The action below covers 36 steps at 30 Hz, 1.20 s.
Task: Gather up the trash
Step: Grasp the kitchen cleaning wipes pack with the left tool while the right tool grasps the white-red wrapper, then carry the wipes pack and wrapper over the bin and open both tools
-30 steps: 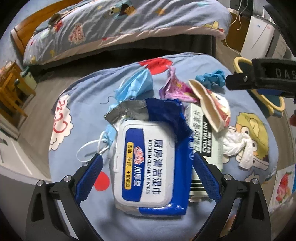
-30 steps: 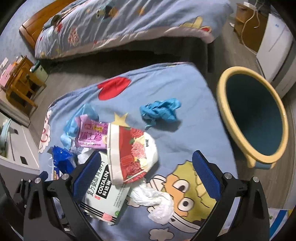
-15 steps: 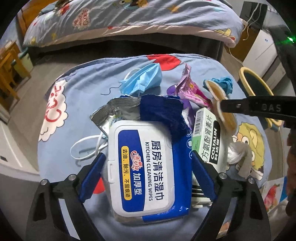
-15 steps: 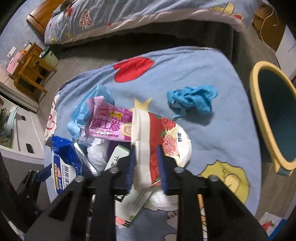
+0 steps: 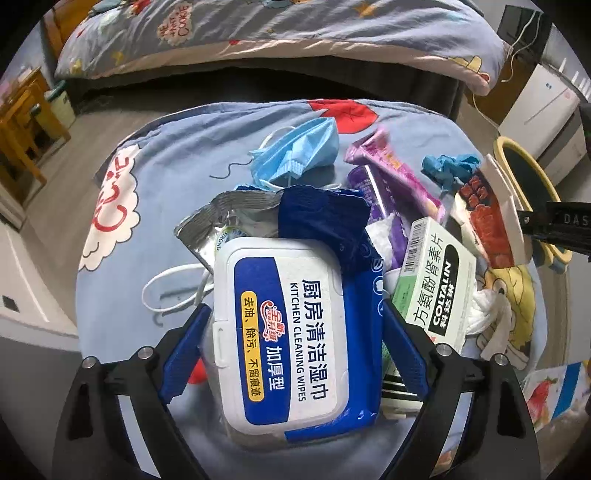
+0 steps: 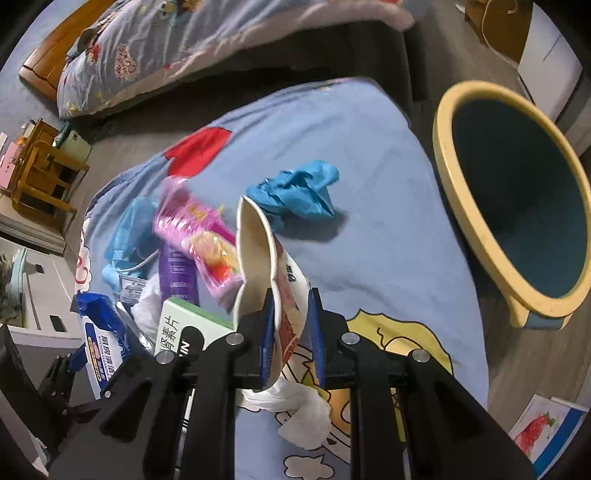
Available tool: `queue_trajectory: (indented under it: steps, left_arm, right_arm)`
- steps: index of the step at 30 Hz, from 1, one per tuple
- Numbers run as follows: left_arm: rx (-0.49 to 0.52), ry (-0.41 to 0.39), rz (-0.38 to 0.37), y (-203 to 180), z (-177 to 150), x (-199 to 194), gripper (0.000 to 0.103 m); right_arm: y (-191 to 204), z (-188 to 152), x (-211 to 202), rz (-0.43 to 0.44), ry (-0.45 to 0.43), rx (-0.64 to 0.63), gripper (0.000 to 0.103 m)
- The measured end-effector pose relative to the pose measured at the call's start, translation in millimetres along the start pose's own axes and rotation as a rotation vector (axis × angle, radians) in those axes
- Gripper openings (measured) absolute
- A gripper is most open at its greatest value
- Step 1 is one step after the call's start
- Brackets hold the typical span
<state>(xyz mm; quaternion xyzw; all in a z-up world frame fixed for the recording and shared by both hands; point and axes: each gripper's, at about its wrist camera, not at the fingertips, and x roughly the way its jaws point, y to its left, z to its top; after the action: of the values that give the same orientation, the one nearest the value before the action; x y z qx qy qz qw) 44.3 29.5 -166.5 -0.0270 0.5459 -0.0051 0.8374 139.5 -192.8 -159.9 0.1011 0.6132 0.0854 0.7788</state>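
A blue-and-white kitchen wipes pack (image 5: 288, 332) lies on the blue cartoon cloth (image 5: 177, 184). My left gripper (image 5: 295, 306) straddles it, its jaws closing, with the blue pads just outside the pack's two long sides. My right gripper (image 6: 291, 295) is shut on a crushed paper cup (image 6: 255, 251) with a red flower print, held tilted above the cloth. The same cup (image 5: 487, 214) shows at the right in the left wrist view. A yellow-rimmed bin (image 6: 447, 155) stands on the floor right of the cloth.
More trash lies on the cloth: a blue face mask (image 5: 299, 151), a pink and purple snack wrapper (image 6: 195, 229), a crumpled blue glove (image 6: 295, 192), a green-white medicine box (image 5: 432, 284) and white tissue (image 6: 306, 410). A bed (image 5: 258, 33) lies beyond.
My right gripper has gone from wide open to shut on the paper cup and tipped it up off the pile. My left gripper's jaws have narrowed around the wipes pack.
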Motion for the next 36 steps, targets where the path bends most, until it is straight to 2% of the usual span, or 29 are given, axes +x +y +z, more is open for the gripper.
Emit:
queue_trajectory:
  steps: [1,3,4,13,22,28,36]
  left_arm:
    - [0.001,0.002,0.003,1,0,0,0.082]
    - [0.003,0.003,0.012,2,0,-1,0.072]
    - [-0.001,0.007,0.009,4,0,-2,0.070]
    - [0.044,-0.008,0.044,-4,-1,-10,0.061]
    - [0.077,-0.130,0.048,-22,7,-52,0.058]
    - [0.065,-0.250,0.013,-32,21,-91,0.058]
    - [0.058,-0.330,-0.051,-48,36,-115,0.058]
  right_arm:
    - [-2,0,0,0.007,0.004,0.005,0.017]
    - [-1,1,-5,0.016,-0.003,-0.011,0.005]
    - [1,1,-10,0.014,-0.010,-0.028,0.003]
    - [5,-5,-51,0.034,-0.093,-0.064,0.003]
    - [-15,-6,-93,0.065,-0.174,-0.026,0.003]
    - [-36,-8,-113,0.076,-0.220,0.014,0.003]
    - [-66,-7,-134,0.082,-0.281,0.072,0.003]
